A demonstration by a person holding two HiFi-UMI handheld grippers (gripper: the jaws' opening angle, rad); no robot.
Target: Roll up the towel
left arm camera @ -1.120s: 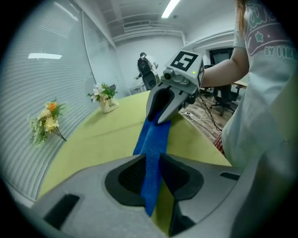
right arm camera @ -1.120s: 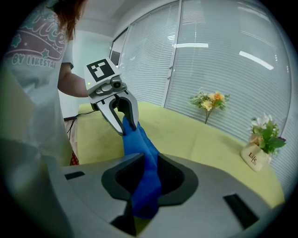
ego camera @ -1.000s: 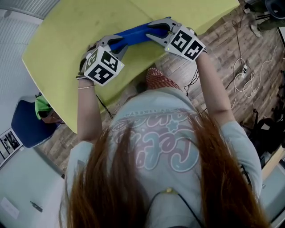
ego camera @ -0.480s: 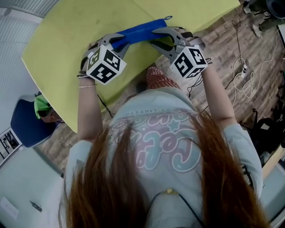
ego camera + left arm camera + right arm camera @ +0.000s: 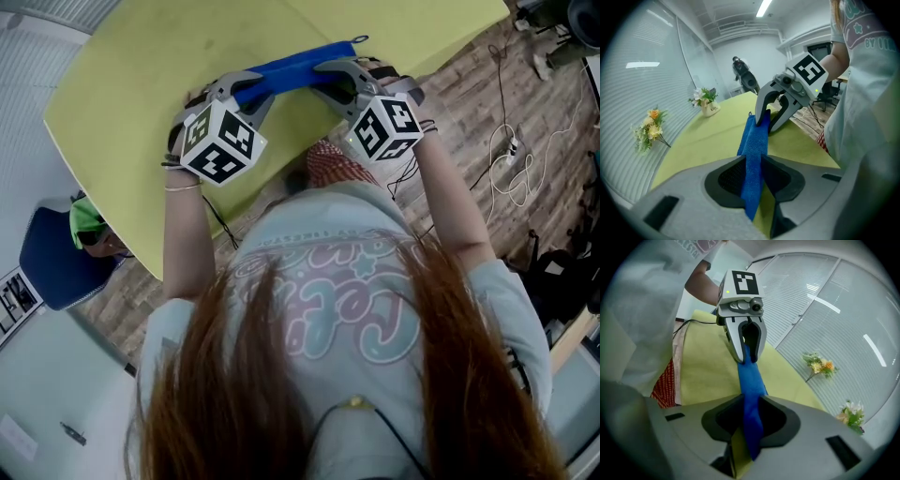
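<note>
— Where's the blue towel (image 5: 298,62) right now?
— It's strung as a narrow band between my two grippers, over the near part of the yellow-green desk (image 5: 131,84). I can't tell whether it rests on the desk. The left gripper (image 5: 752,187) has its fingers clamped on one end. The right gripper (image 5: 749,427) has just been closing its fingers with the other end between them, and they now pinch it.
— Which step is that?
— Mid-roll, I judge: I'm taking a fresh hold for another turn.
— And next?
— I'd turn both wrists together, keeping the band taut and even, so the roll neither cones nor slips free
</note>
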